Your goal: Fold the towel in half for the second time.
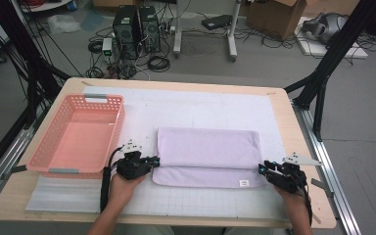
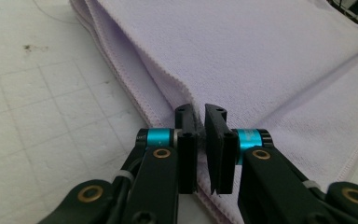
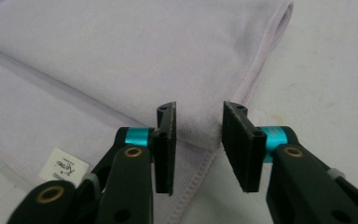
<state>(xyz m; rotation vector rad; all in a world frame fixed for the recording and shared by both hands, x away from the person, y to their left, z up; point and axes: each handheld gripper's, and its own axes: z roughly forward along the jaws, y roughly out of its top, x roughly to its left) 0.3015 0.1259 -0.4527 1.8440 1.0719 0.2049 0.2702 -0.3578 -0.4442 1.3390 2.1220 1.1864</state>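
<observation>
Two hands came in from the near edge of the tabletop (image 1: 293,117), each holding tongs. Left tongs (image 1: 152,161) sat at the left end of a folded lilac towel (image 1: 208,147); in the left gripper view (image 2: 200,122) the jaws stood nearly together, pinching the upper fold's hemmed edge between them. Right tongs (image 1: 263,168) sat at the towel's right end, and in the right gripper view (image 3: 198,123) their jaws stood apart, released, with the upper layer's corner lying between them, not clamped.

Spread on a white gridded mat (image 1: 176,200), the towel lay near the middle of the tabletop, its upper layer set back so a strip of the lower layer showed along the near side. A small white label (image 1: 244,183) lay on that strip near the right end.

To the left stood a pink basket (image 1: 54,142) with perforated walls, nothing visible inside it, just beside the left tongs.
</observation>
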